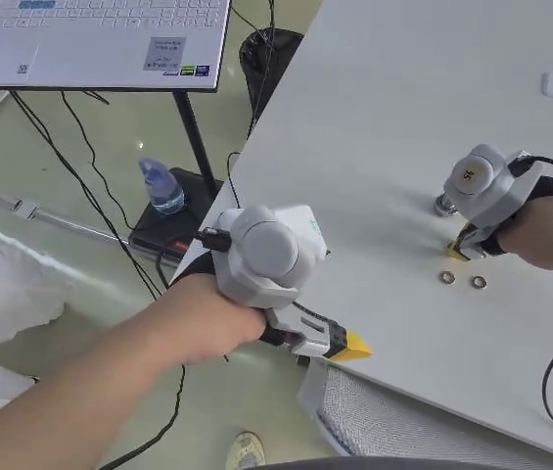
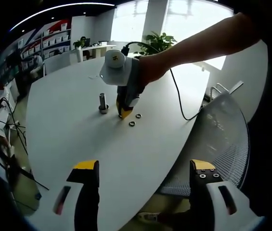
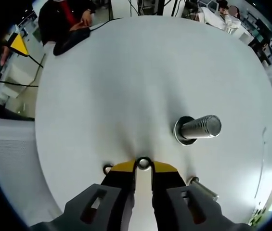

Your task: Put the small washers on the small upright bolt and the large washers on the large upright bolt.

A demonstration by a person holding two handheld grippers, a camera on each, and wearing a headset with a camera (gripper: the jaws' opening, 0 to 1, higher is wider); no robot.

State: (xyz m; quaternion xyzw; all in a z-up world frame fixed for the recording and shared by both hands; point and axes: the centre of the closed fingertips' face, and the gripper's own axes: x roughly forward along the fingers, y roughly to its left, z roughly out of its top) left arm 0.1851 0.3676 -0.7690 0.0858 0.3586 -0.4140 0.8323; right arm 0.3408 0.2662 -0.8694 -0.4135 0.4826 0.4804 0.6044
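Small washer is nipped between the yellow tips of the right claw, low on the bench, near the large bolt, with the small bolt alongside. Two loose washers lie toward the near edge. Left claw gapes wide at that edge. Laptop stickers too small to read

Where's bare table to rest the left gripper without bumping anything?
Free: the wide tabletop beyond the large bolt, and the strip between the left gripper and two loose washers. Crowded: around the right gripper, shut on a washer beside the bolt.
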